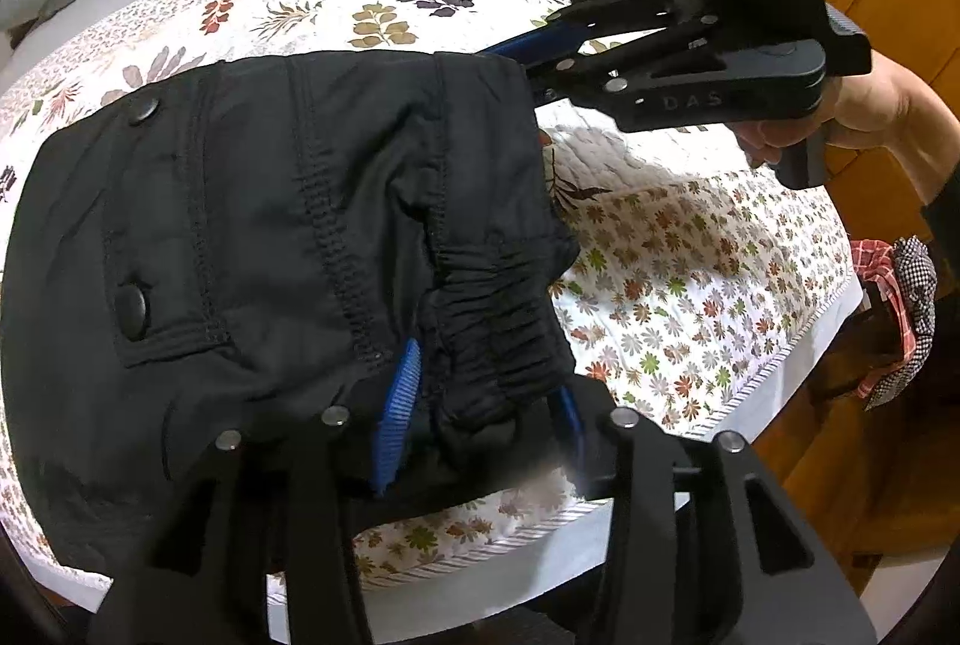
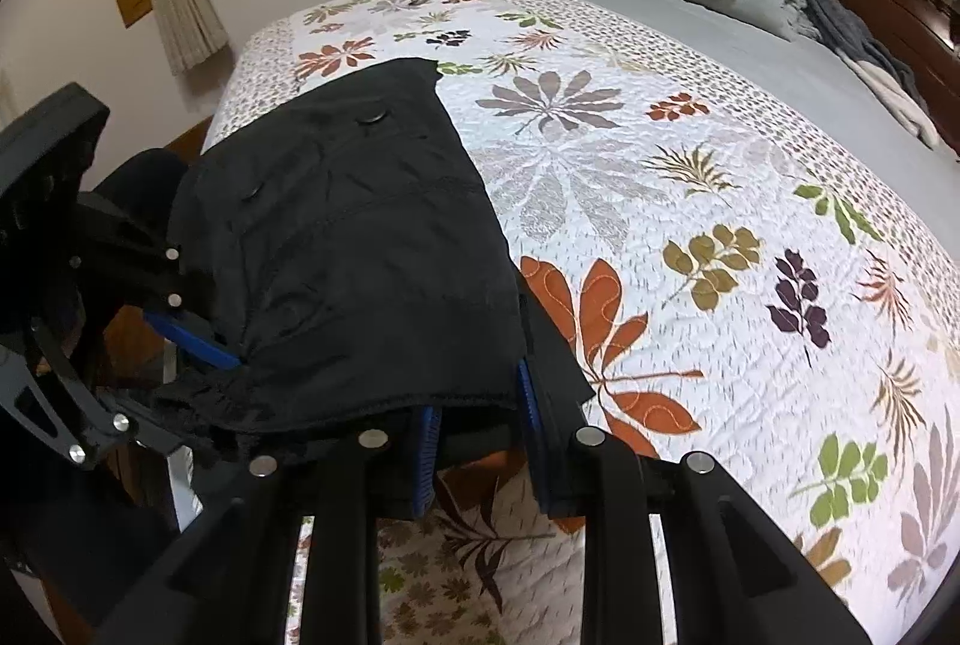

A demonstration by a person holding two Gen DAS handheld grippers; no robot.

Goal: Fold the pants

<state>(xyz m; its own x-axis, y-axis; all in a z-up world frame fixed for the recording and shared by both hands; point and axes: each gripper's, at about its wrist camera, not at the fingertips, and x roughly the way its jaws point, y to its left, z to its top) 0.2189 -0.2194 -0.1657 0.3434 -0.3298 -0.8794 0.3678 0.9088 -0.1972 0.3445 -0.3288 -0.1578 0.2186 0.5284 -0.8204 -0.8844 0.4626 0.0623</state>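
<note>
Black pants (image 1: 252, 237) already doubled over, held up off the floral quilt (image 2: 690, 201) at the bed's near edge, far end draped on it. Left gripper (image 1: 474, 423) clamped on the elastic waistband, right gripper (image 2: 480, 441) pinching the other corner, both blue-padded. Probably midway: still to lay flat, fold again, smooth and release.
</note>
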